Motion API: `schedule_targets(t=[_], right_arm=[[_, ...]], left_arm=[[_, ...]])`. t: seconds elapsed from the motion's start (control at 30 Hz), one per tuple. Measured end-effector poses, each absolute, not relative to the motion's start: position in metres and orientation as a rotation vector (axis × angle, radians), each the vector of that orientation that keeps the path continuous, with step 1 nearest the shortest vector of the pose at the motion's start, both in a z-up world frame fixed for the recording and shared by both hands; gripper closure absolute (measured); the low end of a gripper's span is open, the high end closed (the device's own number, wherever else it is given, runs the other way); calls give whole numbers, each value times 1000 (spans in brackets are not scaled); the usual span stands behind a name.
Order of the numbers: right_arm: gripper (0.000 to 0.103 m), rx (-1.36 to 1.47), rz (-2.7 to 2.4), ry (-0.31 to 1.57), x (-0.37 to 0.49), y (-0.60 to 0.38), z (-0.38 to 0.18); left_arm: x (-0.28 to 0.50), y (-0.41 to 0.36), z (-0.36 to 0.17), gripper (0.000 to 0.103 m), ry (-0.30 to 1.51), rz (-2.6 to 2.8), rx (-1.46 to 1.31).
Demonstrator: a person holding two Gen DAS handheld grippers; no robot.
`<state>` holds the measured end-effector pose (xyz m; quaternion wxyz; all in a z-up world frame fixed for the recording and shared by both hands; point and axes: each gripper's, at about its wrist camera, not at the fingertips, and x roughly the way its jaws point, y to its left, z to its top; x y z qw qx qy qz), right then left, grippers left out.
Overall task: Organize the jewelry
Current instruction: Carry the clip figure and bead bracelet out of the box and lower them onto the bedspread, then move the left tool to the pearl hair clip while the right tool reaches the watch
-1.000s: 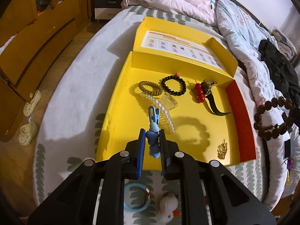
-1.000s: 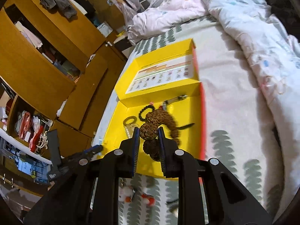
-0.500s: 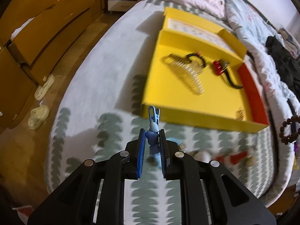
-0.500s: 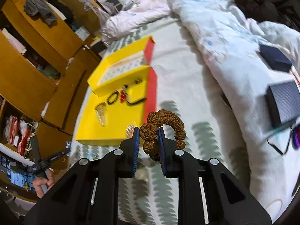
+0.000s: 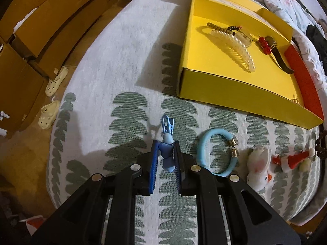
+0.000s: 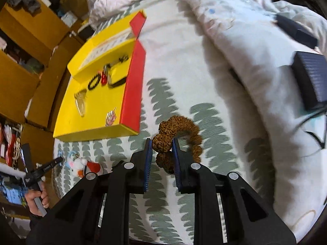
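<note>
The blue hair clip [image 5: 166,143] is pinched between the pads of the left hand-held gripper [image 5: 165,145], its clamp end poking out beyond the fingertips above the leaf-patterned bed cover [image 5: 126,65]. In the left wrist view, at about two o'clock from the clip, the yellow box [image 5: 235,94] lies open on the bed with a pearl hair claw [image 5: 235,47], a string of brown beads [image 5: 216,27] at the box's far end and a red bead piece [image 5: 264,45] beside a dark curved strap [image 5: 282,61]; a red flap [image 5: 304,85] runs along its right side. At three o'clock from the clip, flat on the cover outside the box, lies a light blue open bangle [image 5: 214,153] with gold end caps, then a white plush clip [image 5: 258,167] and a red-and-white one [image 5: 294,160]. The right hand-held gripper [image 6: 162,145] is clamped on a bracelet of knobbly brown seed beads [image 6: 179,130], whose loop curls out toward one o'clock over the cover. In that view the yellow box [image 6: 96,131] sits at ten o'clock, a black bead bracelet [image 6: 94,82] inside it, and the person's left hand [image 6: 37,201] shows at eight o'clock gripping a handle. A rumpled pale quilt [image 6: 235,30] and a dark flat case [image 6: 310,79] fill the right. Cream slippers [image 5: 53,98] rest on the wooden floor by the drawers [image 5: 40,26].
</note>
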<state>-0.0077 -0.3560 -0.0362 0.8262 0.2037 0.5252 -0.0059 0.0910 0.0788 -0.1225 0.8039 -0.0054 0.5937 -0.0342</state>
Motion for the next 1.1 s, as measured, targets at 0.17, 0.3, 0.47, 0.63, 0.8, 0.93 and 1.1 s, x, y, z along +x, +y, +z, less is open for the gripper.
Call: schedule_targets(t=[0.17, 0.3, 0.47, 0.63, 0.8, 0.93, 1.1], right_arm=[[82, 395, 15, 1191, 10, -331, -62], [78, 393, 11, 1233, 19, -325, -80], [74, 409, -4, 1212, 19, -331, -74], [59, 409, -38, 1150, 19, -335, -56], [57, 387, -54, 1068, 22, -329, -38], [57, 375, -21, 993, 31, -317, -26], [57, 336, 64, 959, 51, -288, -20]], left_arm=[[90, 72, -128, 87, 1279, -75, 10], [91, 69, -135, 79, 1284, -57, 37], [95, 73, -122, 46, 1272, -84, -18], [91, 72, -93, 41, 1204, -118, -52], [89, 68, -75, 39, 1142, -116, -58], [98, 59, -71, 38, 1120, -143, -91], [116, 47, -67, 36, 1111, -181, -137]])
